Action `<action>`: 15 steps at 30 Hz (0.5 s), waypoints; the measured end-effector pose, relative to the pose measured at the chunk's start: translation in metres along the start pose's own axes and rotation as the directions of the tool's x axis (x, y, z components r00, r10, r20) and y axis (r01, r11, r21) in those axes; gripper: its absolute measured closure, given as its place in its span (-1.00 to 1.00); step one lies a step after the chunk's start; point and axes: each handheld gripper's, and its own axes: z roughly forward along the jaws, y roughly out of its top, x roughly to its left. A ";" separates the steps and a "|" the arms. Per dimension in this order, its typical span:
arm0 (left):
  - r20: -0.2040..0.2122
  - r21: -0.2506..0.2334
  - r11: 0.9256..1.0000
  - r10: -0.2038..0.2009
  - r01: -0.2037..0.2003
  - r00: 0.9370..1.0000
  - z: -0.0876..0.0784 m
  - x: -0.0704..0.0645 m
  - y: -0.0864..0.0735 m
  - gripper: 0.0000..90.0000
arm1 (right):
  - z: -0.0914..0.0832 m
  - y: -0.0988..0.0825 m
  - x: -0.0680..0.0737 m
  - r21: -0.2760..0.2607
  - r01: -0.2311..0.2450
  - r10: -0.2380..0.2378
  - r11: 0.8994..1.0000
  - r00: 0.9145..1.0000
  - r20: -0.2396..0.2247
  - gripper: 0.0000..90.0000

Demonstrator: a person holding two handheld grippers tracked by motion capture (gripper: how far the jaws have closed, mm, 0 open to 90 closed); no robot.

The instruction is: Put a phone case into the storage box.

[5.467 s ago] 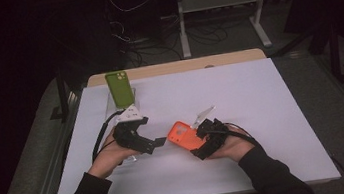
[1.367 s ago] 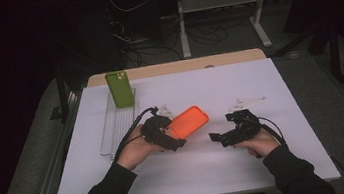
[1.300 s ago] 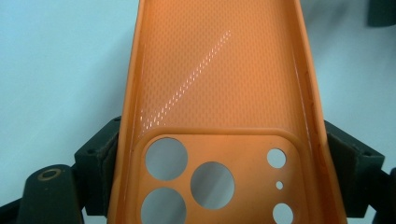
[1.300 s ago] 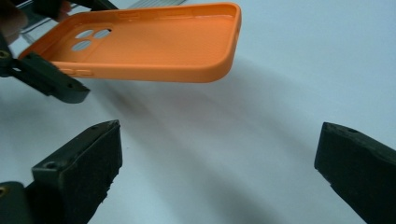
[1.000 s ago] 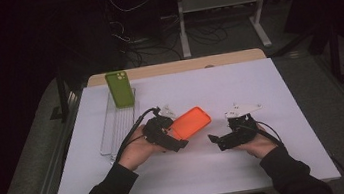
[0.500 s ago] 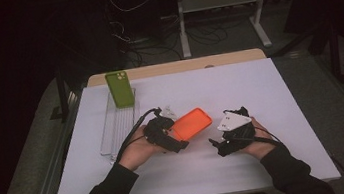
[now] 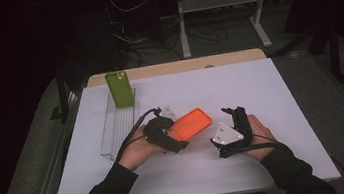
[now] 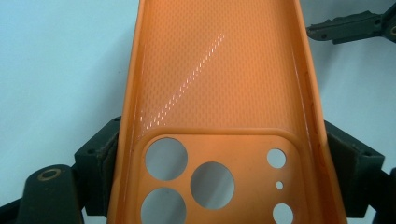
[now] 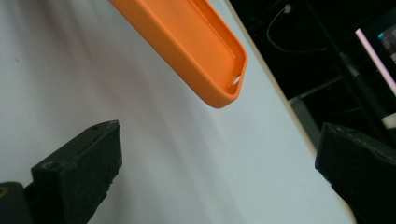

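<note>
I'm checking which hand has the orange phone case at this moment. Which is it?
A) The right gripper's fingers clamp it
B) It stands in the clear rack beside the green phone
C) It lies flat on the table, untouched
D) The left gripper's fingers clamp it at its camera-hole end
D: the left gripper is shut on the orange phone case at its camera-hole end, while the right gripper stands open with nothing between its fingers.

An orange phone case (image 7: 191, 123), a green phone (image 7: 119, 89), black jaws, a white table (image 7: 270, 89).
</note>
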 end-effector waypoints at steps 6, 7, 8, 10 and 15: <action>0.000 -0.002 1.000 -0.003 0.003 1.000 0.000 -0.001 0.000 -0.65 | -0.001 0.002 0.006 -0.003 0.136 -0.136 0.991 0.988 0.075 -1.00; 0.003 -0.004 1.000 -0.012 0.012 1.000 0.001 -0.001 0.000 -0.65 | -0.001 0.002 0.006 -0.004 0.165 -0.164 0.986 0.983 0.080 -1.00; 0.002 -0.005 1.000 -0.016 0.016 1.000 0.001 -0.001 0.000 -0.65 | -0.001 0.002 0.008 -0.004 0.187 -0.185 0.982 0.978 0.096 -1.00; 0.001 0.009 1.000 0.001 -0.001 1.000 -0.001 0.000 0.000 -0.65 | 0.000 0.002 0.008 0.008 0.263 -0.262 0.965 0.958 0.115 -1.00; 0.003 0.013 1.000 0.003 -0.003 1.000 -0.002 0.000 0.000 -0.65 | 0.000 0.004 0.015 0.013 0.333 -0.330 0.943 0.929 0.167 -1.00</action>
